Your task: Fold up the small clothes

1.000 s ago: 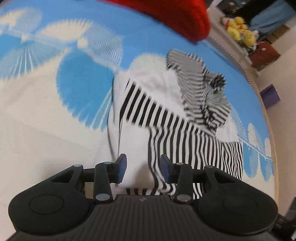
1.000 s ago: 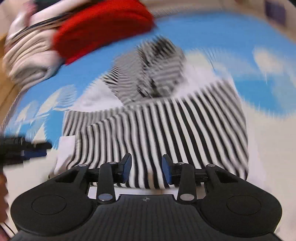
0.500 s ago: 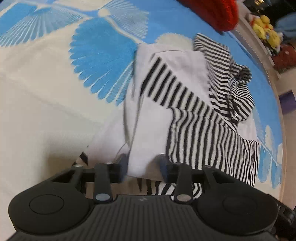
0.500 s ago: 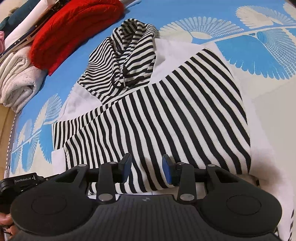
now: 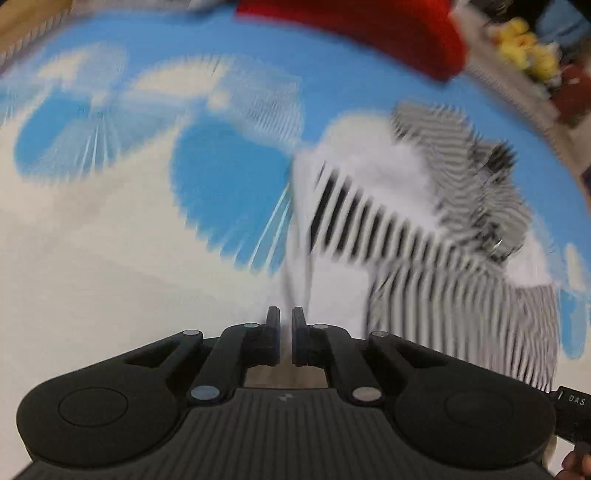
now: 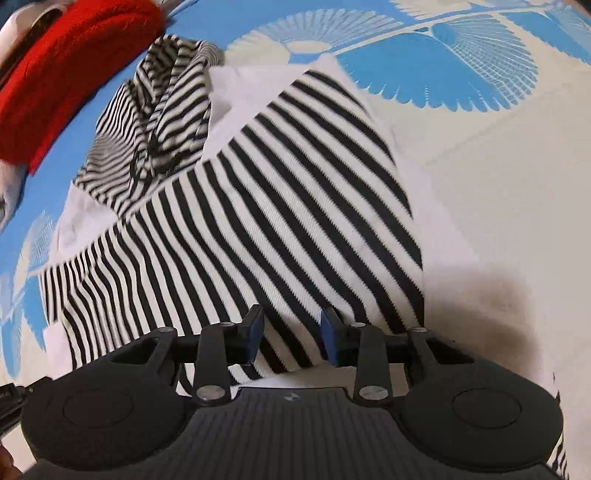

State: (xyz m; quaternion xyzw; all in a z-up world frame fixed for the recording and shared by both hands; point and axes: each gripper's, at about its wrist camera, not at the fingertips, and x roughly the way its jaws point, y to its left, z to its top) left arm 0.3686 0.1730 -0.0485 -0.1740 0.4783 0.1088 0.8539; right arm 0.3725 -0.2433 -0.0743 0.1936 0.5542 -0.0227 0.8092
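A black-and-white striped hooded top (image 6: 258, 206) with white panels lies spread on a blue-and-cream patterned cloth (image 6: 480, 184). Its hood (image 6: 166, 110) is bunched at the far left. My right gripper (image 6: 291, 332) is open, its fingers low over the near hem of the striped part. In the blurred left wrist view the top (image 5: 424, 240) lies to the right of my left gripper (image 5: 285, 332). The left fingers are nearly together and nothing shows between them.
A red knitted garment (image 6: 62, 70) lies beyond the hood and shows at the top of the left wrist view (image 5: 369, 33). Yellow plush toys (image 5: 524, 48) sit past the bed's edge. The patterned cloth (image 5: 110, 258) stretches to the left.
My left gripper has closed from open and drawn back off the white hem, with the view now blurred by motion. My right gripper has moved lower and closer to the striped hem, still open.
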